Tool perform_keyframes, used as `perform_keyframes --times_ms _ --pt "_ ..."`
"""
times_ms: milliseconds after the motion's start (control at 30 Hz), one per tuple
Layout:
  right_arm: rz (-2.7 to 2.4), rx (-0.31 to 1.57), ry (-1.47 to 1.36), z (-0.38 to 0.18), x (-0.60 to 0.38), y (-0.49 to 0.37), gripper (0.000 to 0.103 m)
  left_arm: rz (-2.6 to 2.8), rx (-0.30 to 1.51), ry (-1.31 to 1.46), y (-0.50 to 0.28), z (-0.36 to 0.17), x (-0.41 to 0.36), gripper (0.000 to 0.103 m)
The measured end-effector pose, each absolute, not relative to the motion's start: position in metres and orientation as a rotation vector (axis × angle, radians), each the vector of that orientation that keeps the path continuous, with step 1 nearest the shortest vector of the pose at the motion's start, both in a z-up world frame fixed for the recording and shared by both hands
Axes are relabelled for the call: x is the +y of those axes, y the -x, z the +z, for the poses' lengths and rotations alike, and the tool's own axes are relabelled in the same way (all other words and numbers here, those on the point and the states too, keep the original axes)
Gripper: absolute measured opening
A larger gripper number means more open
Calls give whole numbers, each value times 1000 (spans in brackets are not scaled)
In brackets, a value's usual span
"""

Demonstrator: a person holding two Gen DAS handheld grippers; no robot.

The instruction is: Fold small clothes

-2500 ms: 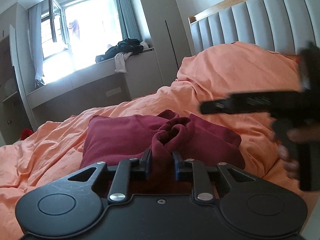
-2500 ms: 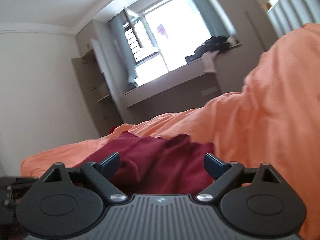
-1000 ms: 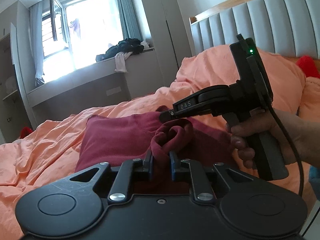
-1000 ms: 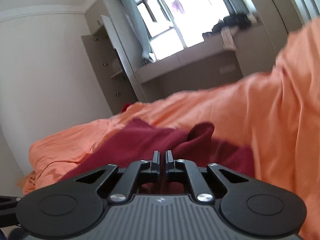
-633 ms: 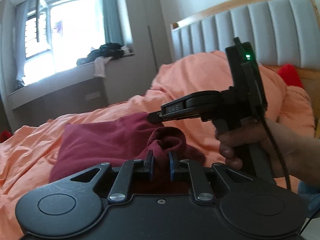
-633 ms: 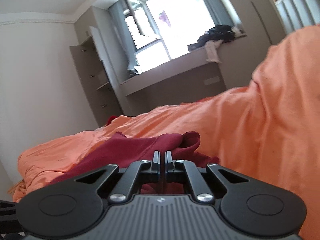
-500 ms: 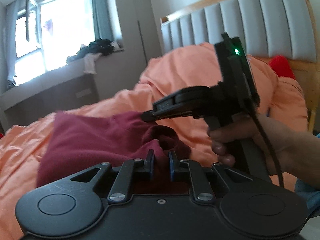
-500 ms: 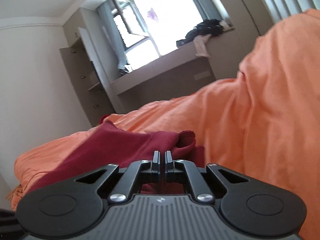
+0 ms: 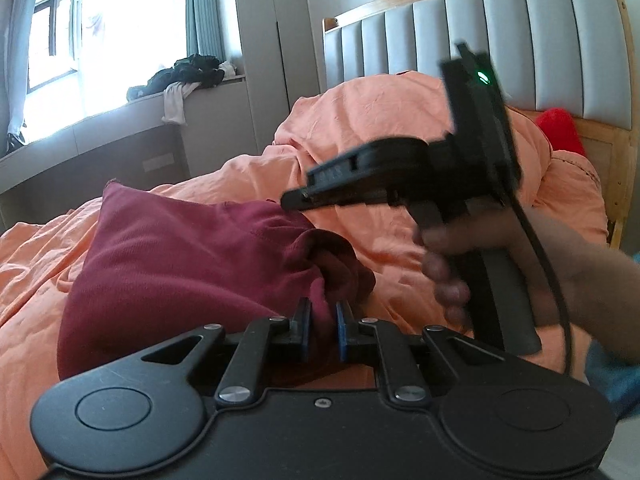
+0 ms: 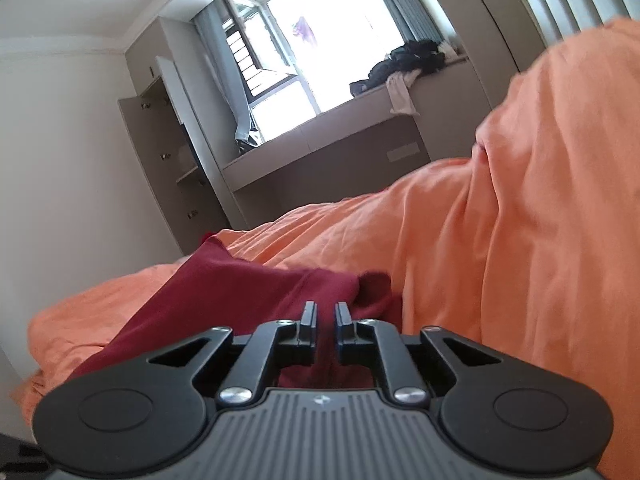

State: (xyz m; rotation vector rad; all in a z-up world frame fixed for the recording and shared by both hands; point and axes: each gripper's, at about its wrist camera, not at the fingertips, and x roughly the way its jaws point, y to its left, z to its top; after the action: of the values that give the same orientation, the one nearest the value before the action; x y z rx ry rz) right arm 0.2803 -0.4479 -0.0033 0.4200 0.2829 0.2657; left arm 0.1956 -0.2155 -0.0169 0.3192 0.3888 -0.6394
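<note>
A: Which step is the person at?

B: A fold looks just laid. The dark red garment lies on the orange duvet of the bed, flattened on its left part and bunched at the near right corner. The left gripper pinches that bunched corner, so the fold is probably not yet set down.

A: And the fingers on that side?

B: Nearly together, clamped on a thick wad of the red cloth that rises between the blue pads.

A: The other hand?

B: In the left wrist view the right gripper is blurred above the garment's far edge, gripped by the person's hand. In its own view its jaws are opening: a narrow gap, with red cloth seen behind it, and the pads do not seem to press on anything. It reads as letting go.

A: So what next?

B: Likely the left side must lower its corner onto the flat part and release it, then both need a fresh edge for the next fold. The bunch could spring loose.
</note>
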Motion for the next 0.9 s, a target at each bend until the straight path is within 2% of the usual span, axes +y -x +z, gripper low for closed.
perform_keyframes --times_ms 67,233,300,333,533,667,800,900 --pt "265 303 -388 1 -446 -292 29 -639 388 -319 -196 -16 -216 14" --pt "274 412 -397 -5 -443 -330 32 -633 391 -306 -194 -14 -210 13" --pt "281 422 -426 -8 -443 -336 10 -631 392 -302 -194 -13 -209 13" --pt "282 410 -429 -7 -443 -334 6 -629 389 -301 -194 -12 -210 13" --pt "211 230 -321 19 -443 -298 5 -646 353 -293 -187 -2 -214 13" --pt "190 277 -342 8 -451 -300 5 -647 444 -280 -199 -11 -223 13" --pt "194 331 -378 -14 -452 -304 7 -685 522 -209 -210 -9 -215 20" --pt "192 317 -432 -19 -457 -300 15 -705 557 -161 -212 -1 -205 26"
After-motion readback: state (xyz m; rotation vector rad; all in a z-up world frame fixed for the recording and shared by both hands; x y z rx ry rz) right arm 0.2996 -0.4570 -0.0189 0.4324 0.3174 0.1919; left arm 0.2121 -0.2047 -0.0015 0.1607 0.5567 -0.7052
